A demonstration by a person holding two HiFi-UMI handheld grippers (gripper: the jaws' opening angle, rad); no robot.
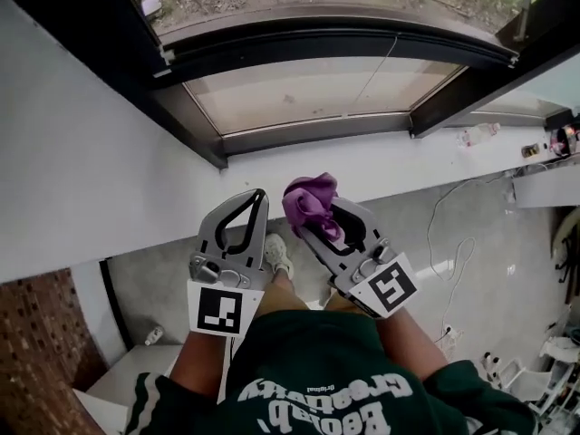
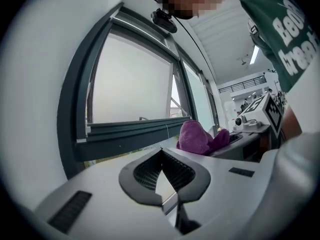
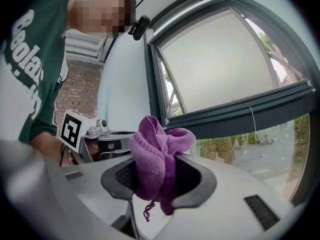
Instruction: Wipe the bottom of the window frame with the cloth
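Observation:
A purple cloth [image 1: 308, 202] is bunched in my right gripper [image 1: 314, 214], whose jaws are shut on it just below the white sill. In the right gripper view the cloth [image 3: 157, 156] bulges up between the dark pads, with a loose thread hanging. My left gripper [image 1: 260, 196] hovers beside it on the left, shut and empty, its tips meeting in the left gripper view [image 2: 161, 152]. The dark bottom rail of the window frame [image 1: 308, 134] runs across above both grippers, a short way beyond their tips. It also shows as the window frame [image 2: 130, 133] and the rail [image 3: 240, 116].
A white sill [image 1: 408, 163] lies between the grippers and the frame. A plastic bottle [image 1: 478, 134] and small items rest on the sill at far right. White cables [image 1: 453, 243] trail over the grey floor below. A brick wall [image 1: 36, 352] stands at lower left.

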